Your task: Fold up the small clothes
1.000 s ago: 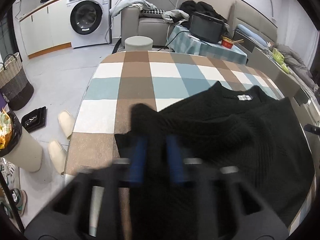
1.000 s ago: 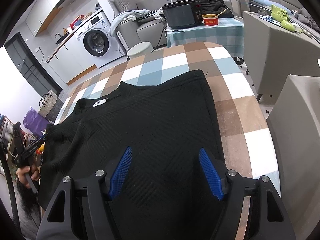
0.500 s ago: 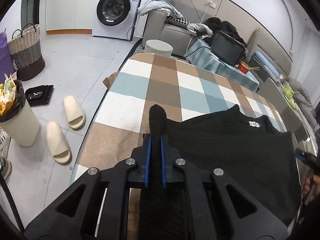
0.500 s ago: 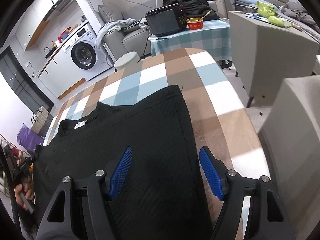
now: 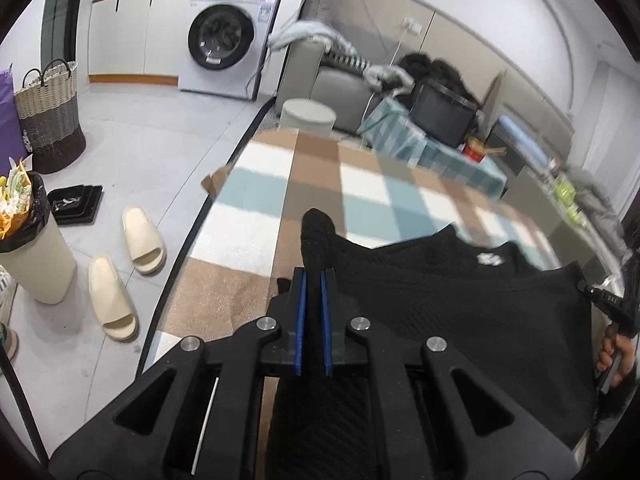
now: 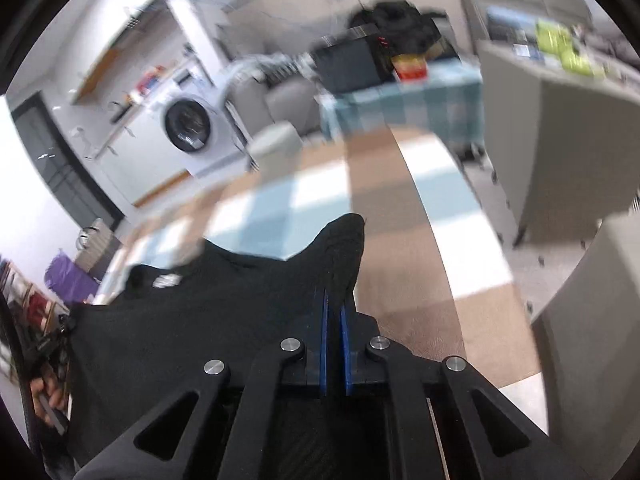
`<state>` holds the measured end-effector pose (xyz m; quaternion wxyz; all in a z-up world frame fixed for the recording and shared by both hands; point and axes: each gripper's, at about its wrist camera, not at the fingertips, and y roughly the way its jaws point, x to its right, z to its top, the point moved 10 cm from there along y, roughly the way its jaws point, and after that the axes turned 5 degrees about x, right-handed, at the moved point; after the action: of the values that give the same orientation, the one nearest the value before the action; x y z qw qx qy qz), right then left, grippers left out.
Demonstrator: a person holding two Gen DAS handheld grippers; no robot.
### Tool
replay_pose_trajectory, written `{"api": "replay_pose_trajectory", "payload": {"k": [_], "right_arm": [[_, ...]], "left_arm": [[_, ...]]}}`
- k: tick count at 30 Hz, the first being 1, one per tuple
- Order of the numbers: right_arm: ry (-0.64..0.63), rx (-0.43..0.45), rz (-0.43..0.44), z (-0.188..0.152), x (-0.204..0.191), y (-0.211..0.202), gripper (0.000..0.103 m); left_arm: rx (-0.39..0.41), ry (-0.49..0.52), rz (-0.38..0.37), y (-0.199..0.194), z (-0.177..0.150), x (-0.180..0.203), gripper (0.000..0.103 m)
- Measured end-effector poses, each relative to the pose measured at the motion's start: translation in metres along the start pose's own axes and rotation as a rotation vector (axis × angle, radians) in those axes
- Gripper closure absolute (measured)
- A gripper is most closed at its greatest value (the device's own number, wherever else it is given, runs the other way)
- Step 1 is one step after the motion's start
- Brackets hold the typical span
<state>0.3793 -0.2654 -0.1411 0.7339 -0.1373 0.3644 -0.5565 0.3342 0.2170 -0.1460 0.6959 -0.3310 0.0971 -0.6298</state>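
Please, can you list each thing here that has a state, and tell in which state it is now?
left gripper: shut on a bunched edge of the black sweater
right gripper: just closed, shut on the sweater's other edge
black sweater: partly lifted at both pinched edges, the rest flat on the checked tablecloth
washing machine: door closed
trash bin: full, wrappers sticking out

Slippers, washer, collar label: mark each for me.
slippers (image 5: pixel 143 240), left wrist view, strap of the farther one
washer (image 5: pixel 221 37), left wrist view, round door
collar label (image 5: pixel 489 258), left wrist view, white patch at the neckline
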Motion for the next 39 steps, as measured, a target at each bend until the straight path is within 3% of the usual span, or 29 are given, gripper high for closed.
{"api": "replay_pose_trajectory", "payload": {"k": [5,9,10,12,14,16,18,21,29,35,37,38,39], "right_arm": [[-0.051,0.142,0.047,0.025,-0.024,-0.043,0.098],[-0.038,0.195,-0.020,0.044,-0.020,-0.038,0.098],[-0.015,0.181,-0.043,0.045,-0.014,-0.030,0.098],[0.042,0.091,-0.087,0.036,0.002,-0.008,0.083],[0.090,0.015,-0.109,0.022,0.014,0.002,0.069],[0.110,-0.035,-0.078,0.005,0.016,-0.002,0.055],[0.093,-0.069,-0.070,-0.012,0.016,-0.011,0.055],[0.073,-0.124,-0.068,-0.041,0.016,-0.028,0.053],[0.015,-0.215,-0.048,-0.117,0.011,-0.080,0.050],[-0.029,-0.214,-0.041,-0.152,0.002,-0.114,0.051],[-0.042,-0.208,-0.034,-0.160,-0.001,-0.122,0.051],[-0.058,-0.206,-0.037,-0.165,-0.003,-0.125,0.051],[-0.073,-0.200,-0.045,-0.167,-0.004,-0.127,0.051]], "left_arm": [[0.073,0.031,-0.011,-0.026,0.021,0.010,0.100],[0.110,0.026,0.048,-0.015,0.039,0.009,0.100],[0.102,0.029,0.080,-0.005,0.039,0.005,0.099],[-0.004,0.041,0.149,0.016,0.025,-0.002,0.098],[-0.108,0.046,0.115,0.023,0.004,0.000,0.094],[-0.128,0.065,0.112,0.017,-0.009,0.000,0.085],[-0.138,0.078,0.135,0.004,-0.019,-0.005,0.065],[-0.142,0.064,0.136,-0.020,-0.035,-0.011,0.052],[-0.233,0.111,0.110,-0.079,-0.103,-0.007,0.052],[-0.255,0.141,0.060,-0.109,-0.141,0.007,0.053],[-0.244,0.152,0.056,-0.112,-0.146,0.009,0.064],[-0.241,0.160,0.031,-0.116,-0.149,0.013,0.078],[-0.235,0.171,0.018,-0.121,-0.151,0.016,0.084]]}}
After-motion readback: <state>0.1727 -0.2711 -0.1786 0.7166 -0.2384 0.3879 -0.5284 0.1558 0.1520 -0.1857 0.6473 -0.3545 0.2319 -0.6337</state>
